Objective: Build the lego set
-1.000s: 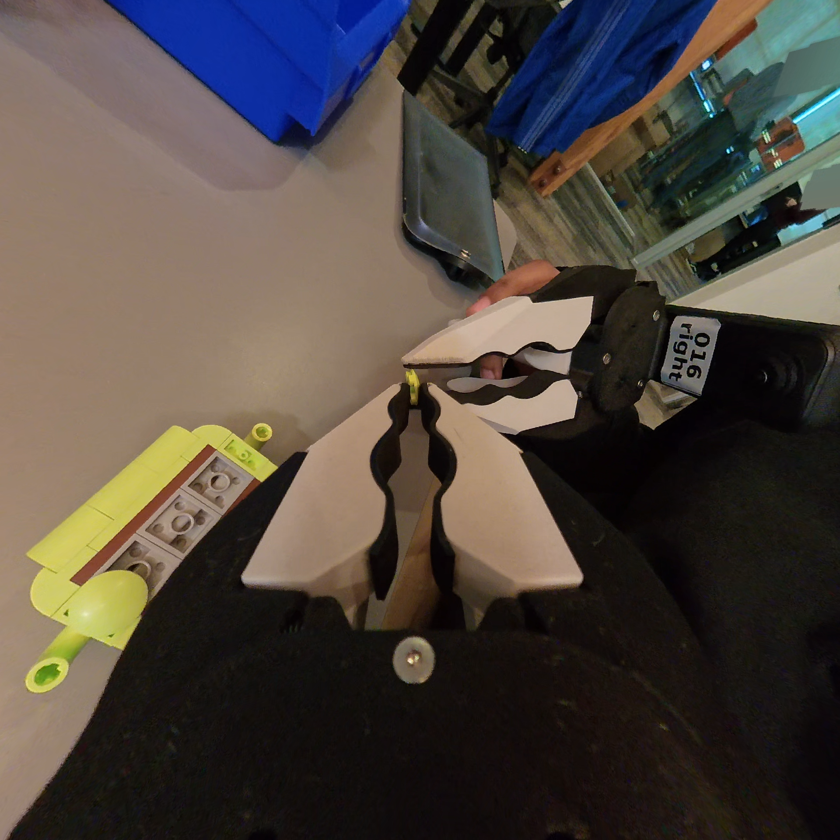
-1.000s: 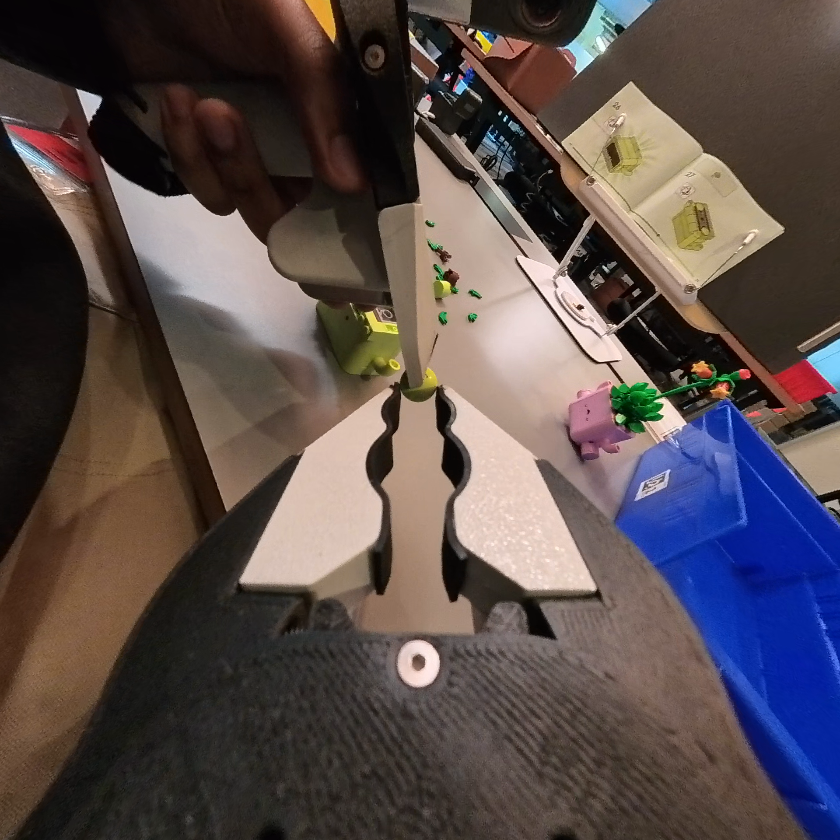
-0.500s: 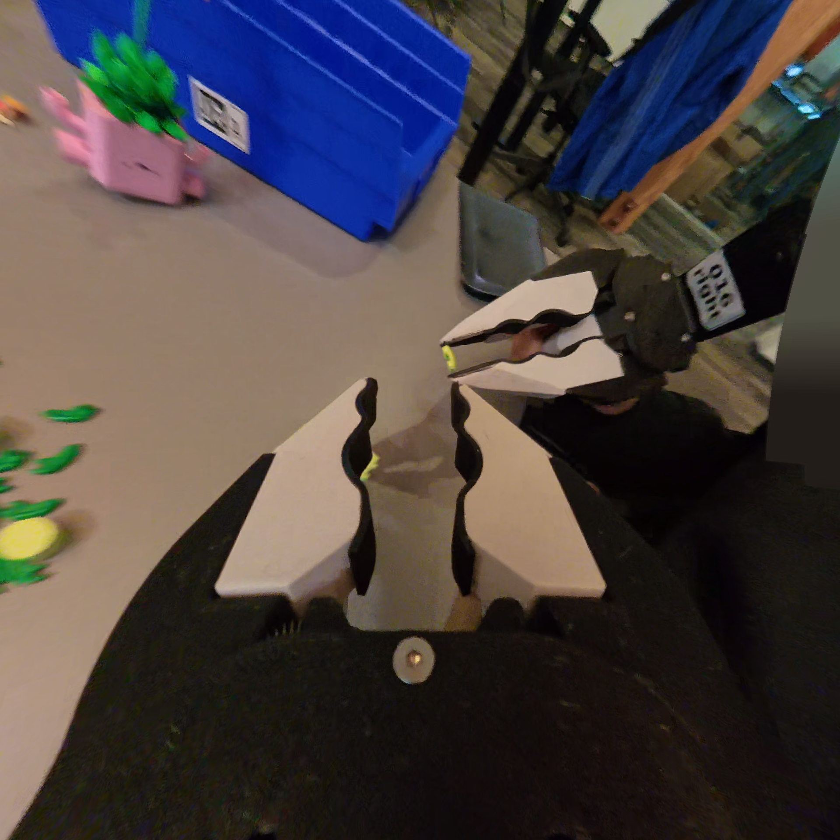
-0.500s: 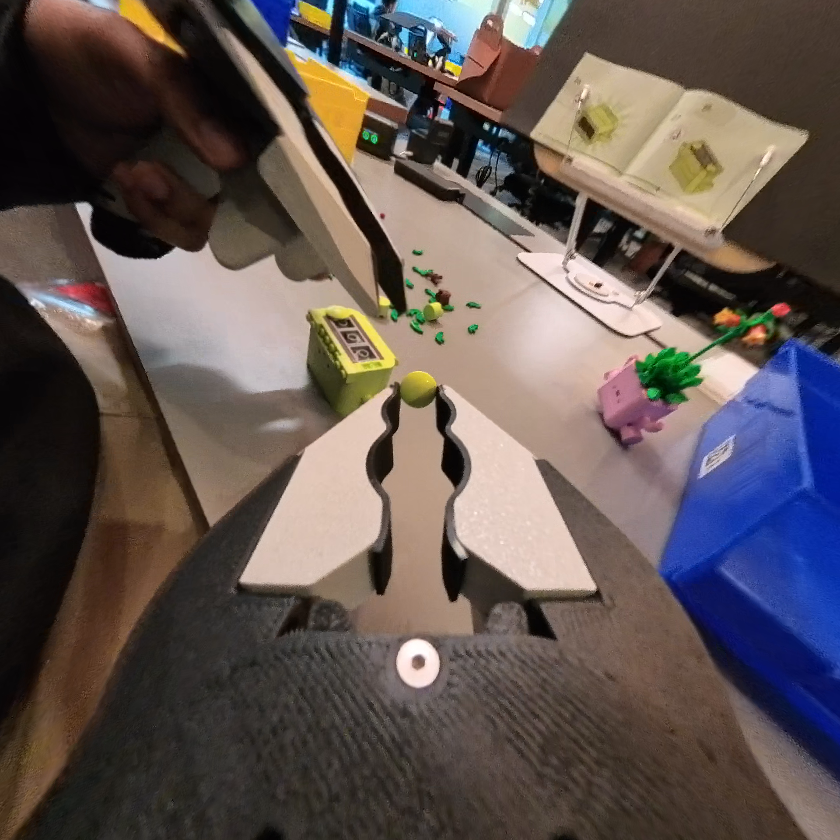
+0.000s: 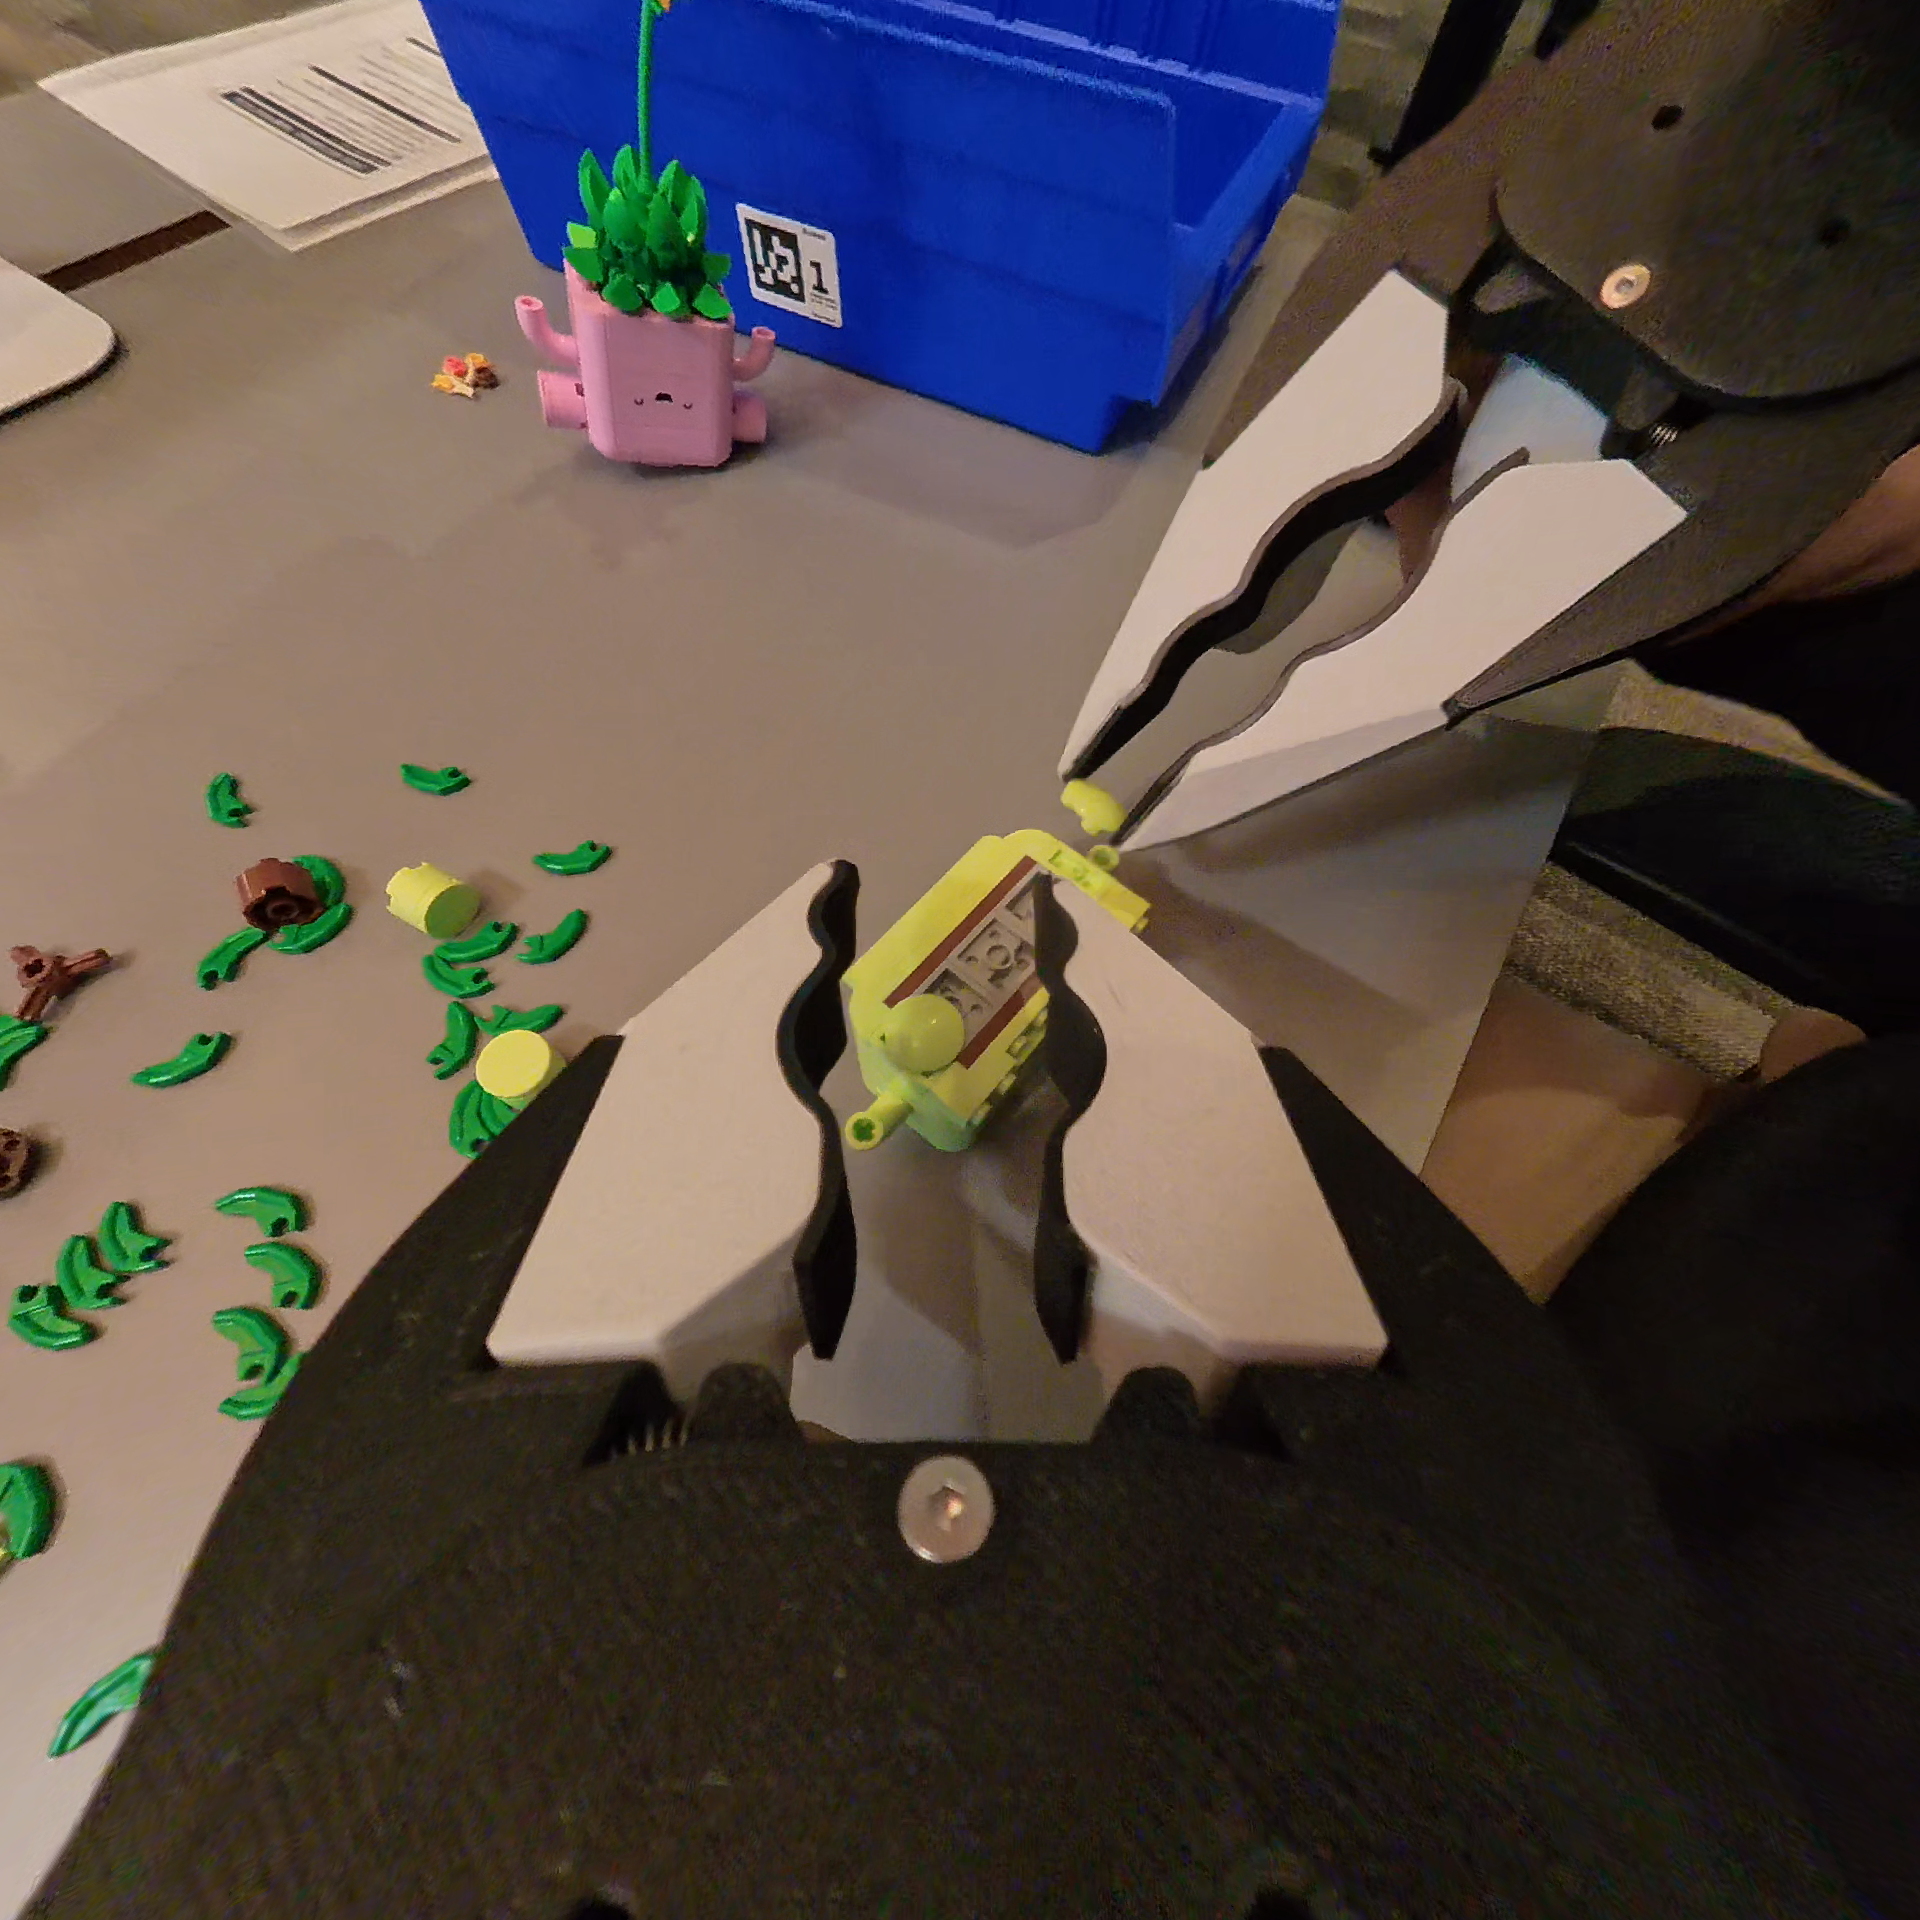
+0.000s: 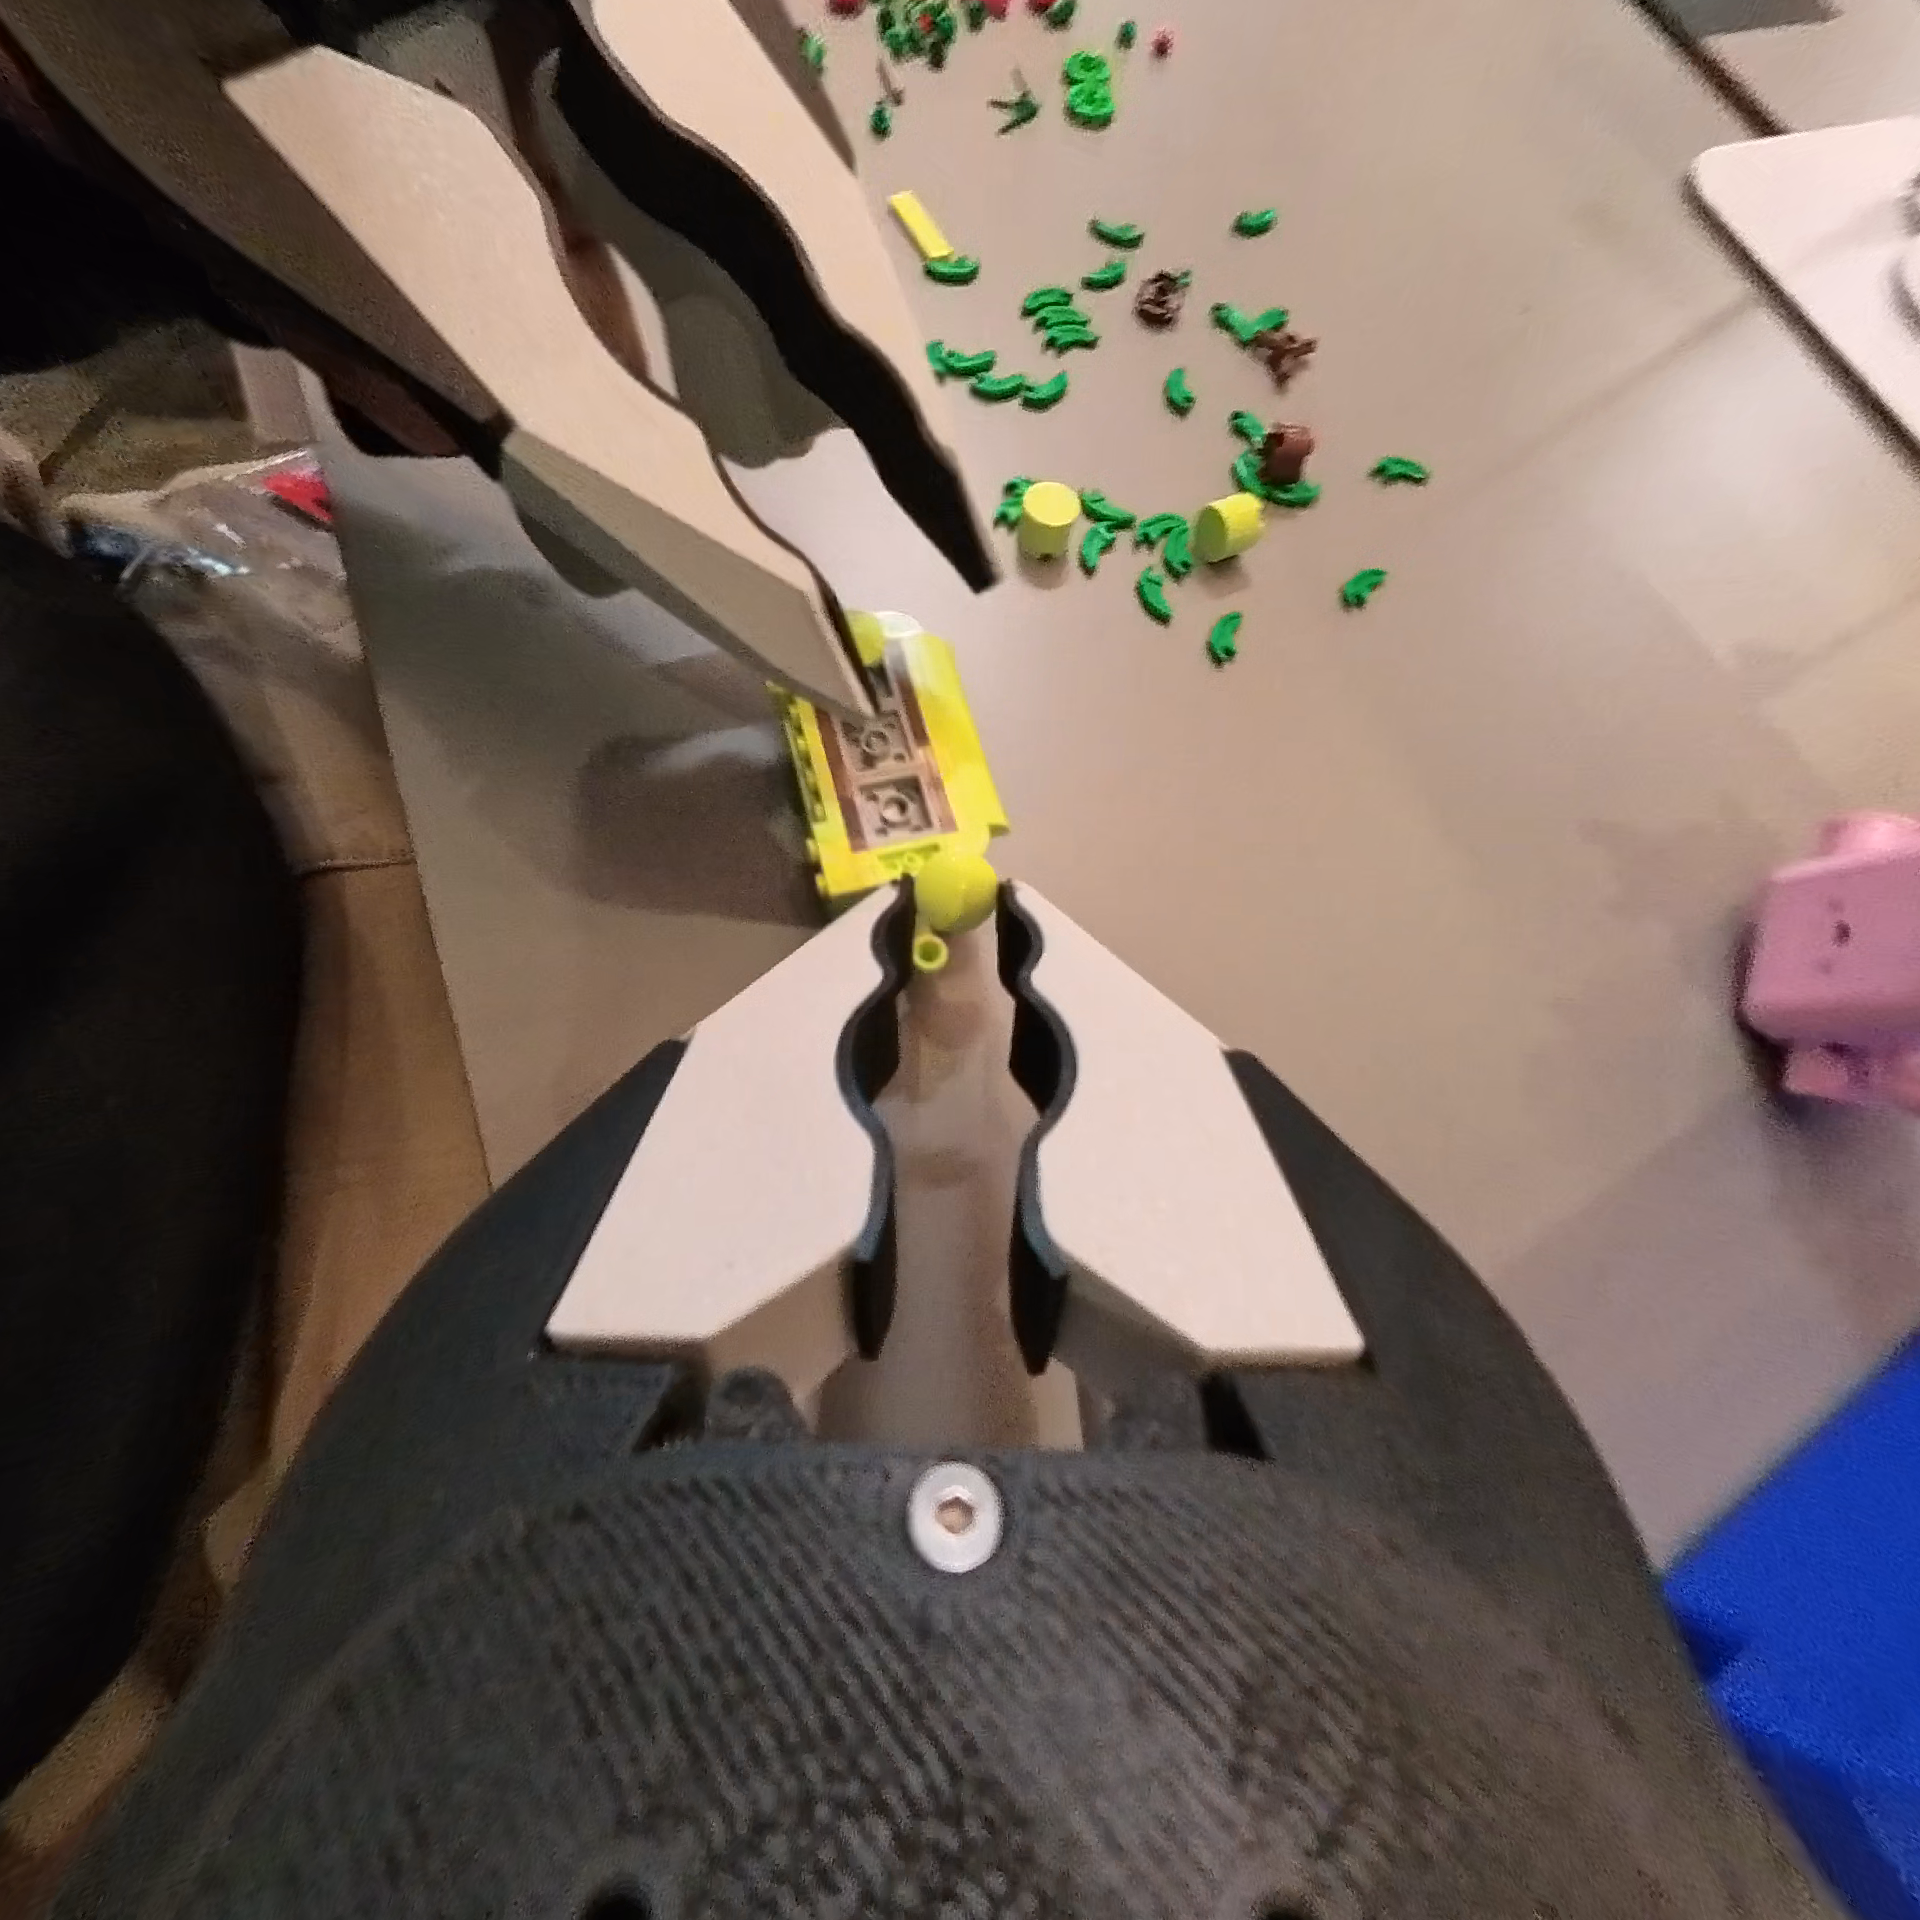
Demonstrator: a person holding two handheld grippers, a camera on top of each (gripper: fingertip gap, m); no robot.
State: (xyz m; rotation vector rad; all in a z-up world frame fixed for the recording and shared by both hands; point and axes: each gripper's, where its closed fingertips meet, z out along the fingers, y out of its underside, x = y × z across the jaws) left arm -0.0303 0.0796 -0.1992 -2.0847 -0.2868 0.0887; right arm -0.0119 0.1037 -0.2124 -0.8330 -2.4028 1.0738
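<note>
A lime-green lego build (image 5: 966, 997) with grey studded plates on top lies on the grey table (image 5: 727, 644) near its edge. My left gripper (image 5: 940, 883) is open and empty, and its fingers straddle the build from above. In the right wrist view the left gripper (image 6: 914, 639) comes in from the upper left, one fingertip (image 6: 847, 691) over the build (image 6: 894, 769). My right gripper (image 6: 945, 894) is shut on a small round lime piece (image 6: 956, 894), held at the build's near end. The right gripper (image 5: 1096, 805) also shows in the left wrist view with that piece (image 5: 1086, 800).
Green leaf pieces (image 5: 260, 1247), two lime cylinders (image 5: 431, 899) and brown pieces (image 5: 275, 899) are scattered to the left. A pink pot figure with a green plant (image 5: 655, 384) stands before a blue bin (image 5: 935, 208). Papers (image 5: 291, 114) lie at the back. The table edge (image 5: 1455, 1091) runs close on the right. Left tips to right tips: about 4 cm.
My left gripper opened, let go of the small lime piece and swung over the build. My right gripper kept the piece and carried it down to the build's end.
</note>
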